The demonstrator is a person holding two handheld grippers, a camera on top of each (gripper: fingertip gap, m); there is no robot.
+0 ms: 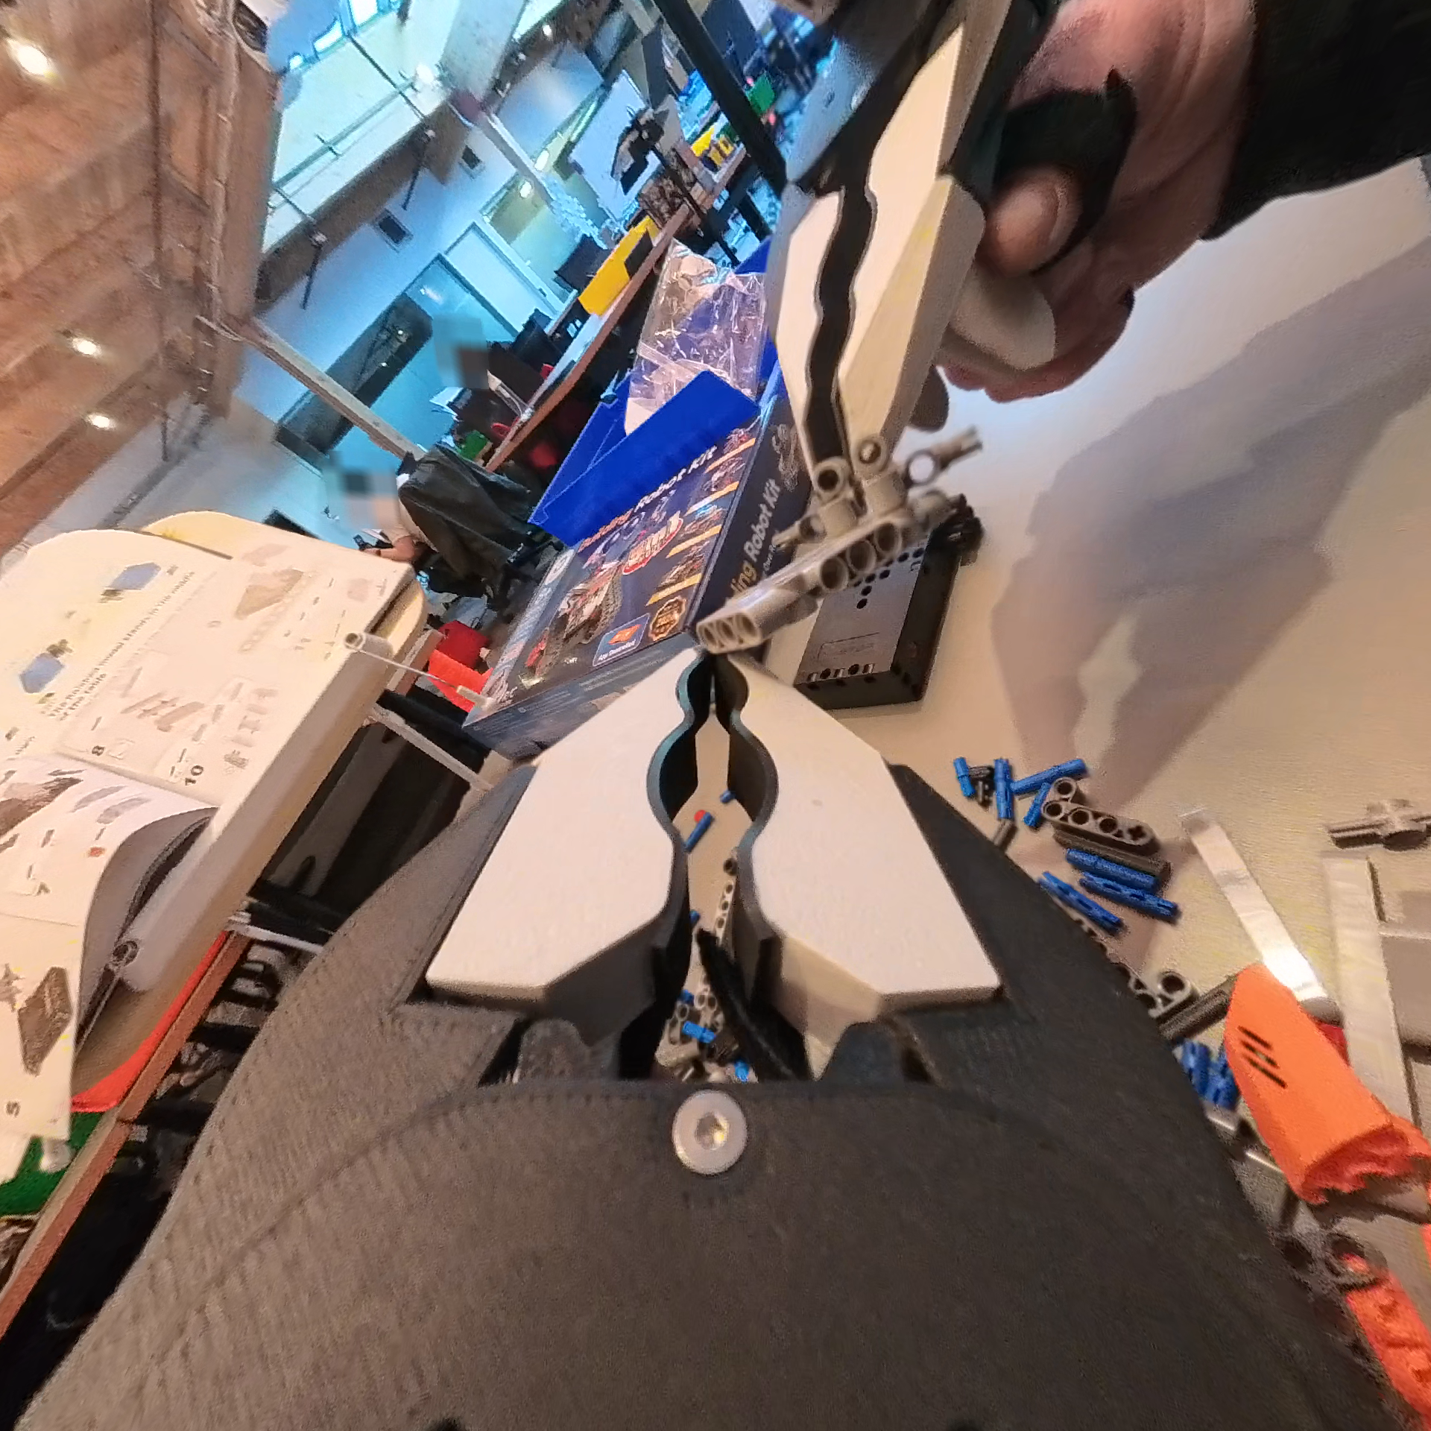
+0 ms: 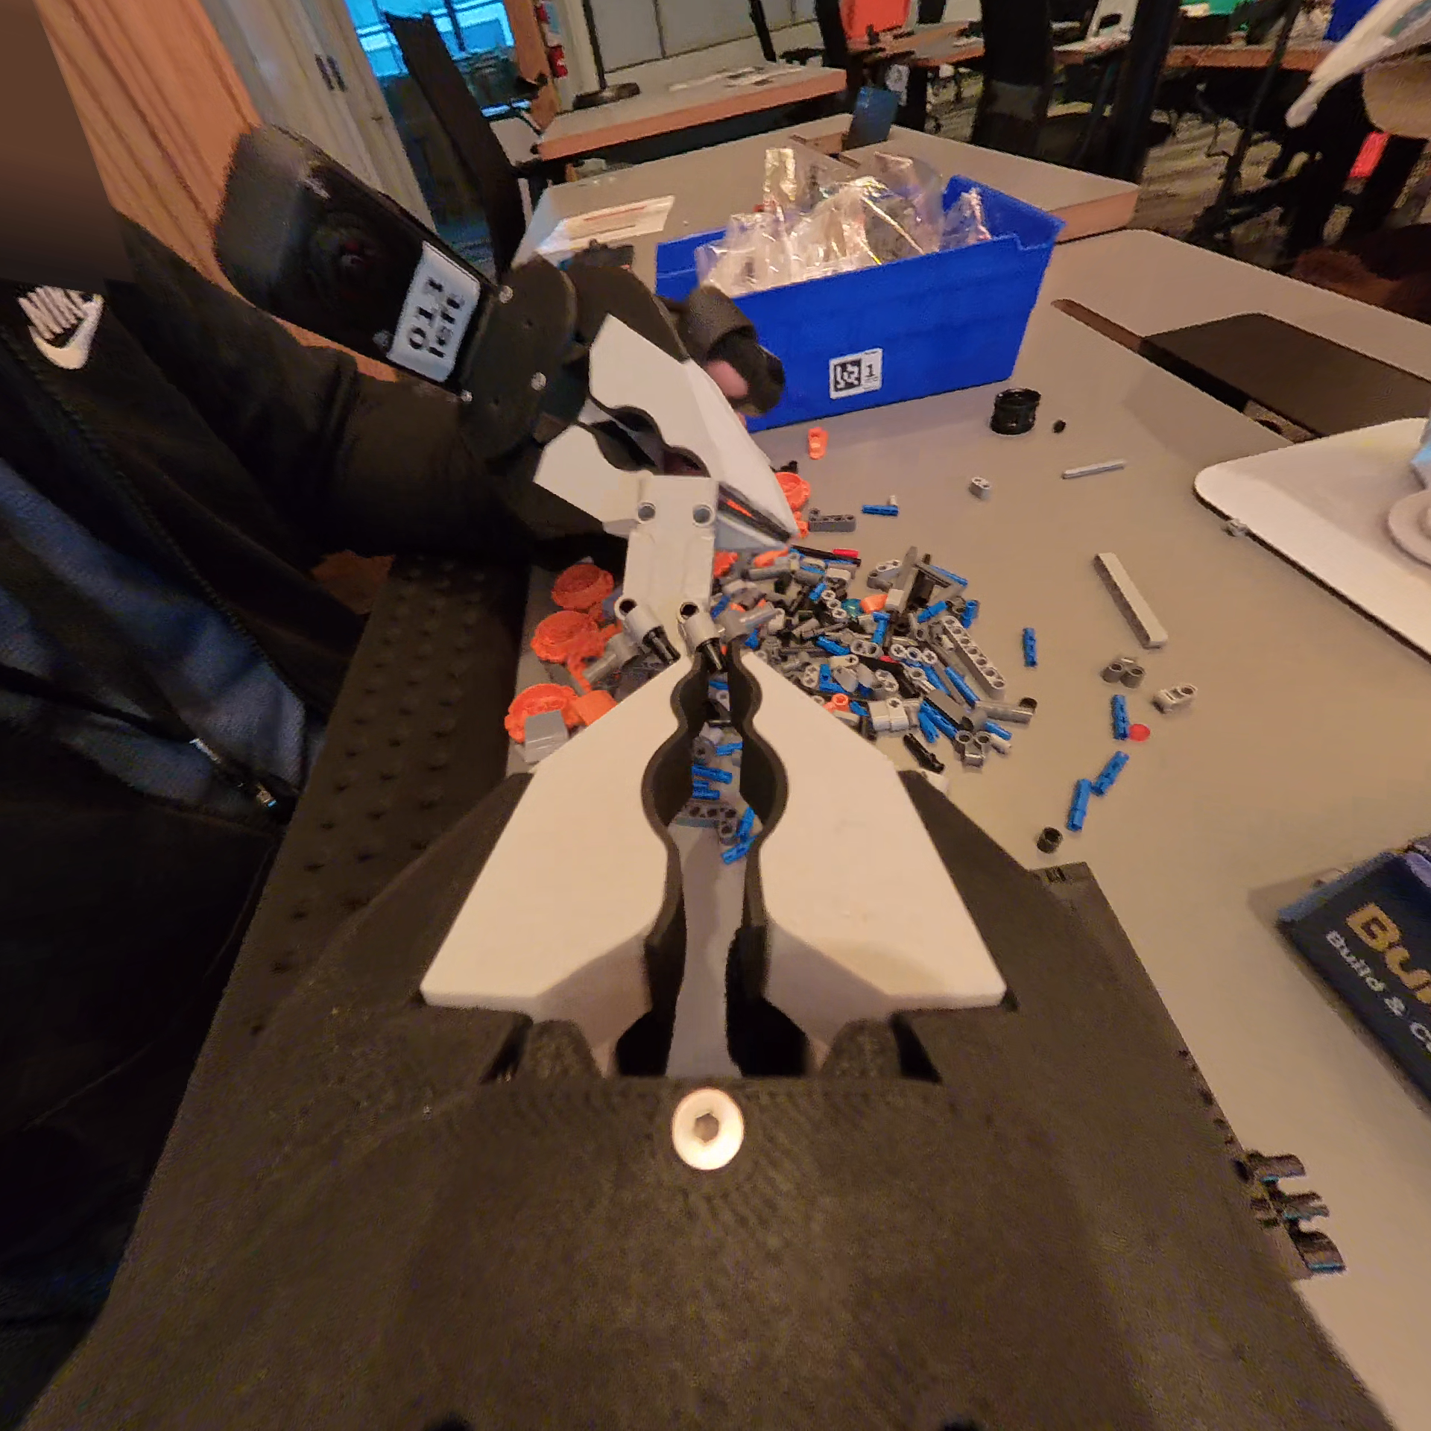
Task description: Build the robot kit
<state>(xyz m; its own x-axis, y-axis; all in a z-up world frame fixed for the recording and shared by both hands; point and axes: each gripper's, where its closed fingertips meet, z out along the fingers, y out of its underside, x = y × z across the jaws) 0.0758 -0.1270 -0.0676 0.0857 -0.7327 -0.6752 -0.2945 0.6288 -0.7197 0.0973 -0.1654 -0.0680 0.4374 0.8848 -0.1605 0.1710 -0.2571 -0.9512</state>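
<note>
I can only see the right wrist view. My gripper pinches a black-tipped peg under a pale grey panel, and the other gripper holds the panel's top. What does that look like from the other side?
Observer: In the left wrist view, the left gripper pinches the end of the grey assembly. Seen end-on, it is a beam with round holes.
Operator: Is anything hiding behind it?
Observer: Yes. A dark box-shaped block sits on the table just beyond it.
Operator: Are there any instructions nearby?
Observer: An open picture booklet lies on a white board, at the left of that view.
</note>
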